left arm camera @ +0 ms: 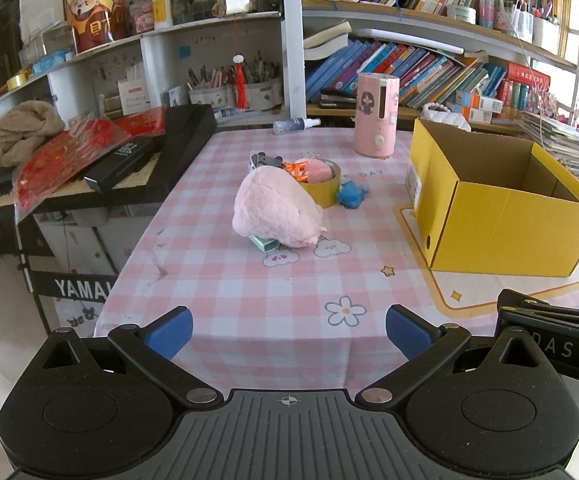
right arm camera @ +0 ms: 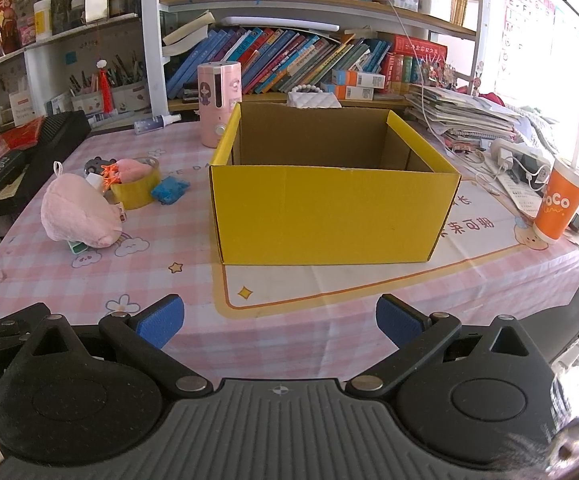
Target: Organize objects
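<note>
Lying well ahead of the spread left hand-held gripper (left arm camera: 288, 334): pink plush toy (left arm camera: 275, 210).

I see a yellow box (right arm camera: 333, 216), a pink plush (left arm camera: 275, 210), blue fingers (left arm camera: 169, 332) and a pink-and-white checked cloth on the desk (left arm camera: 229, 300).

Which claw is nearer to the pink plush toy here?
Left. The left claw faces the pink plush toy almost head-on; the right claw faces the yellow box, with the toy off to its left.
</note>
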The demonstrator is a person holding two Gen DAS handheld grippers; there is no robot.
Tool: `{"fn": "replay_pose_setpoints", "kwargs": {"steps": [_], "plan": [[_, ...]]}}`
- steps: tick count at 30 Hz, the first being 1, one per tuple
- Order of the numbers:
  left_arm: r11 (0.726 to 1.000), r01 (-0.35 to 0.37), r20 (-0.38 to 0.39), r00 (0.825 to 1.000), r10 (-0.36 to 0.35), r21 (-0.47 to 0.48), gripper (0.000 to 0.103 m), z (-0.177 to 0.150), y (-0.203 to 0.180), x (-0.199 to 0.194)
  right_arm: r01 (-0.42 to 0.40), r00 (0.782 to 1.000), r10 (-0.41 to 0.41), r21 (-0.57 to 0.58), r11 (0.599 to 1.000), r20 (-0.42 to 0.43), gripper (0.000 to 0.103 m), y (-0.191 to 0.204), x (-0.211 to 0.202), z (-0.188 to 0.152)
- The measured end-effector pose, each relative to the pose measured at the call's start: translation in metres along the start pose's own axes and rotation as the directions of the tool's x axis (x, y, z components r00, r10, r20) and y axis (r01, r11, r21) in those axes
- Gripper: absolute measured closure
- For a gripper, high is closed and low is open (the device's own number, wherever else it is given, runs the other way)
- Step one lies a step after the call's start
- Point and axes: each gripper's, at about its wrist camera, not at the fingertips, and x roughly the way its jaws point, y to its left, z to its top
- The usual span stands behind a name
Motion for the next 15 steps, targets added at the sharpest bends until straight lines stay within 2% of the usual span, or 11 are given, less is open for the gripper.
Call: {"fn": "replay_pose_setpoints", "kwargs": {"steps": [15], "plan": [[1.0, 0.008, -0.006, 1.0, -0.008, -0.001, 0.0, 0.0086, 0.008, 0.0053, 0.002, 1.0, -0.002, -0.005, 1.0, -0.006, 0.0, 0.0085, 0.0015, 0.0055]]}}
